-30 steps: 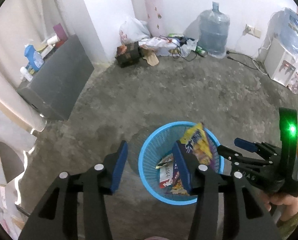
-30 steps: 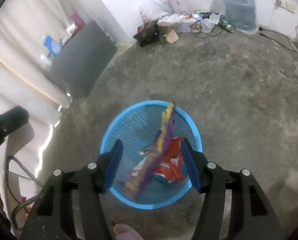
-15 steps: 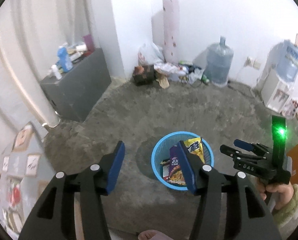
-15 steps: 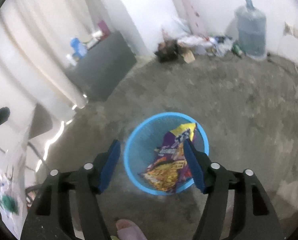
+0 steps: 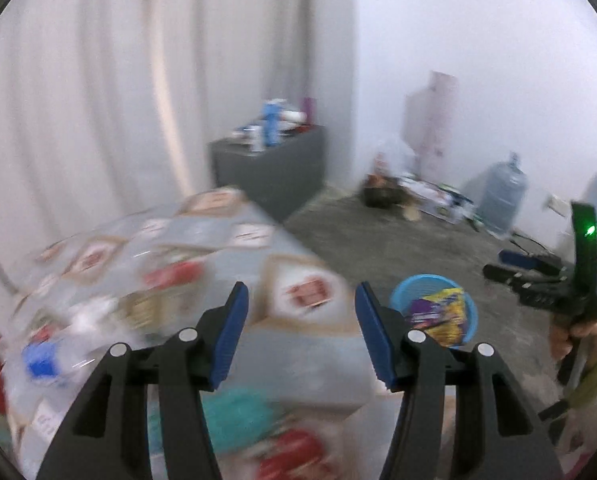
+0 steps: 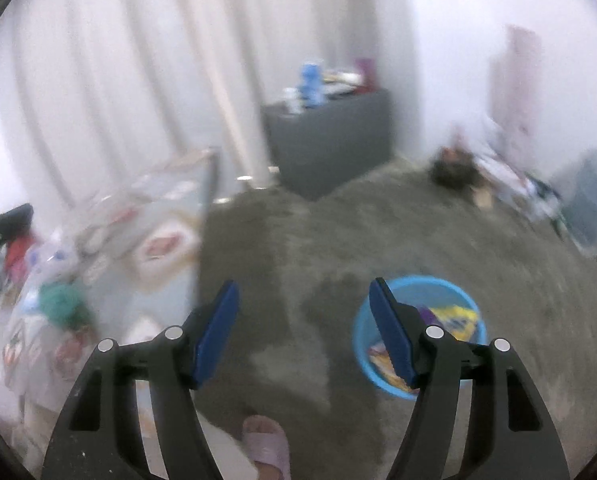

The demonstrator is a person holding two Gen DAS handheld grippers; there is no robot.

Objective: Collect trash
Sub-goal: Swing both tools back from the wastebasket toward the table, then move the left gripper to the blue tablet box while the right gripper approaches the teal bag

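A blue mesh basket (image 5: 398, 292) stands on the floor with a purple and yellow snack bag (image 5: 438, 310) in it. It also shows in the right wrist view (image 6: 454, 288), just right of my right gripper. My left gripper (image 5: 300, 336) is open and empty above a table (image 5: 202, 240) with a patterned cloth and blurred litter. My right gripper (image 6: 302, 332) is open and empty above the bare floor; it also shows at the right of the left wrist view (image 5: 538, 276). A teal item (image 6: 58, 300) lies on the table.
A dark grey cabinet (image 5: 274, 168) with bottles stands by the curtain. A water jug (image 5: 502, 196) and a heap of bags (image 5: 382, 192) lie along the far wall. A foot in a pink slipper (image 6: 266, 446) is below my right gripper.
Both grippers have risen and swung left, away from the basket. The table has come into view under the left gripper. Both views are now blurred by motion.
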